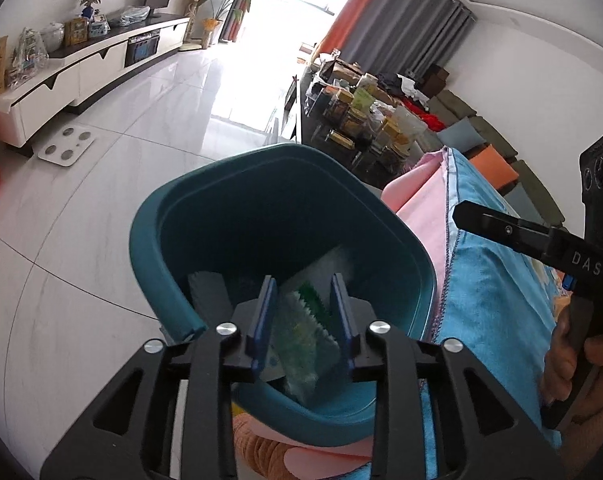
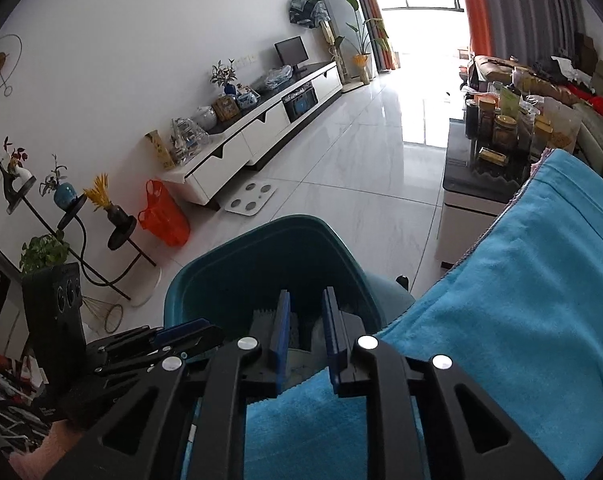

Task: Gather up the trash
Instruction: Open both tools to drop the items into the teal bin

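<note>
A green-printed wrapper (image 1: 301, 332) is lying among other scraps inside the teal bin (image 1: 173, 216), seen between the slightly parted, empty left gripper (image 1: 303, 300), while the right gripper (image 2: 306, 316), also slightly parted and empty, is hovering over the bin's rim, blue cloth (image 2: 521, 300) spreading at three o'clock.

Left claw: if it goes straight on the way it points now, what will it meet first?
Most likely the green and white wrapper seen between the left claw's fingers, over the teal bin. Past it lies the other trash inside the bin. Depth is hard to judge.
</note>
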`<state>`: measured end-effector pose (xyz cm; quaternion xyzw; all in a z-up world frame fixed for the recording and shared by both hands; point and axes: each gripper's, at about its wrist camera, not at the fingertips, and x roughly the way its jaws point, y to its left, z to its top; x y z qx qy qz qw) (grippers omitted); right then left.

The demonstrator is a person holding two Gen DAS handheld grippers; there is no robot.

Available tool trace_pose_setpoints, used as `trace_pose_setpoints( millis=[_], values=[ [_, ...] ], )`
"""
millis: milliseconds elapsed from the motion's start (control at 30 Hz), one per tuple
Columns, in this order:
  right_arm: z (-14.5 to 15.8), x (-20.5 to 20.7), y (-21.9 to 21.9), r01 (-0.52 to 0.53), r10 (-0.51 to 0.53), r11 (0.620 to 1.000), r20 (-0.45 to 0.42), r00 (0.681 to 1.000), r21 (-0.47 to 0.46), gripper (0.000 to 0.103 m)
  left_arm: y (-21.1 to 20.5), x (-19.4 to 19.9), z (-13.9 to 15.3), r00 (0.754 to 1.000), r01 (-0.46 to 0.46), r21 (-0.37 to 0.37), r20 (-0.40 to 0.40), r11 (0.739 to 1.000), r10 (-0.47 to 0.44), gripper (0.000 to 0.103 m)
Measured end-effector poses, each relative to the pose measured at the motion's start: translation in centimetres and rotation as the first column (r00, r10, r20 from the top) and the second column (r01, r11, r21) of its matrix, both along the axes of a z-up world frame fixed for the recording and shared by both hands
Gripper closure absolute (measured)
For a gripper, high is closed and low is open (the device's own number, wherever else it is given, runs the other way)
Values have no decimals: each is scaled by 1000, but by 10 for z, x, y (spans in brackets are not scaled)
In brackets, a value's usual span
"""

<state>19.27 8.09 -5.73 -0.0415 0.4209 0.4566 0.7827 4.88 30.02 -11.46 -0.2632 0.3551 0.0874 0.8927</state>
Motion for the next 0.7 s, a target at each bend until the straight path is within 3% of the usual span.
trace_pose_setpoints(
  millis=[167,433,700],
  values=[
    [3,-7,-10,-13,13,1000,0,1000,18,87,-7,-2,8,1000,-5,35,29,999,4,62],
    [22,-21,-47,-12,9,998,38,999,66,83,-21,-2,27,997,9,63,73,998,-14,59],
    [48,-45,-105,16,-30,992,114,993,123,75,-73,-9,64,977,117,142,161,983,-139,47]
  ],
)
